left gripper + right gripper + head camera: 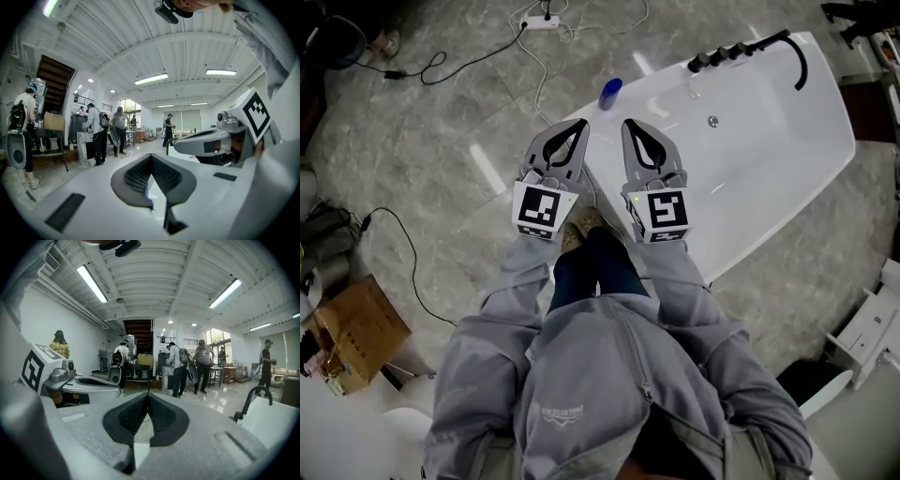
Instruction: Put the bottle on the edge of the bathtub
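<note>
A blue bottle [610, 92] stands upright at the far left side of the white bathtub [787, 141]; I cannot tell whether it rests on the rim or on the floor beside it. My left gripper [575, 126] and right gripper [631, 125] are held side by side over the tub's near-left rim, both pointing toward the bottle and well short of it. Both are shut with nothing between the jaws. In the left gripper view the left gripper [150, 155] has its tips meeting, as does the right gripper [148, 394] in its own view.
A black faucet set [741, 52] sits at the tub's far end. A power strip [539, 21] and cables lie on the marble floor beyond the bottle. A cardboard box [358, 328] is at the left. Several people [178, 364] stand across the room.
</note>
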Available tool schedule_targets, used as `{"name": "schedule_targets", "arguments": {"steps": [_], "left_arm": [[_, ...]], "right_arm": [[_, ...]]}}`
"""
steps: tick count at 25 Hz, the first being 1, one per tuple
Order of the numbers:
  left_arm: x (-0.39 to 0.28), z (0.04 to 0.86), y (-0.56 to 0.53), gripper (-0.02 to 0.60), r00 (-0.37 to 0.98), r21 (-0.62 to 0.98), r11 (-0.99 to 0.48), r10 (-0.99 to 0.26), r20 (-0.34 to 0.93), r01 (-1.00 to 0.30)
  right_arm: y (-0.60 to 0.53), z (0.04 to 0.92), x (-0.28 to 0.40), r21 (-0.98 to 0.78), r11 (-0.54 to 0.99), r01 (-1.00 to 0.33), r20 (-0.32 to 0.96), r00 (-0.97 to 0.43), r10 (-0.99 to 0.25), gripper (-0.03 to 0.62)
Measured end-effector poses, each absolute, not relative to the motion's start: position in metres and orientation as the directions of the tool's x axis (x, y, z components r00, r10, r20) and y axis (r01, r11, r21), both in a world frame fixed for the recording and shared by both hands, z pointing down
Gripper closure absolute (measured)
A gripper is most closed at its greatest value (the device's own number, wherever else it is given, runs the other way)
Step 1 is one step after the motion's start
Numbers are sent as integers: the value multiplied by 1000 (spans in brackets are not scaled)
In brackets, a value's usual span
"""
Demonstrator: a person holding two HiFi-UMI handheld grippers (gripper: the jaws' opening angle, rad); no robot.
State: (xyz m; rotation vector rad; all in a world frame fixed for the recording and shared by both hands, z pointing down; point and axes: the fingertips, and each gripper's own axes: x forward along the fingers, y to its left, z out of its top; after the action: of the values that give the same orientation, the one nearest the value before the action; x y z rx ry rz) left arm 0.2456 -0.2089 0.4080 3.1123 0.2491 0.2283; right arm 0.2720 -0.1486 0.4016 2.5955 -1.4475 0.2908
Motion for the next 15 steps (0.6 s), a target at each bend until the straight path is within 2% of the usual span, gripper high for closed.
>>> {"name": "schedule_targets", "arguments": {"steps": [5, 10, 15], "left_arm": [[199, 355, -211, 577, 991, 69, -996, 73, 110, 65], [168, 305, -228, 577, 998, 12, -1000, -12, 69, -13], [130, 260, -251, 577, 988, -2, -989, -147, 38, -147]], "right_arm": [[-146, 346, 236, 45, -487, -872, 212, 484, -849, 591], [-155, 287, 224, 83, -437, -896, 121, 444, -888, 591], [-168, 237, 204, 98, -408, -908, 29, 412, -911, 591]]}}
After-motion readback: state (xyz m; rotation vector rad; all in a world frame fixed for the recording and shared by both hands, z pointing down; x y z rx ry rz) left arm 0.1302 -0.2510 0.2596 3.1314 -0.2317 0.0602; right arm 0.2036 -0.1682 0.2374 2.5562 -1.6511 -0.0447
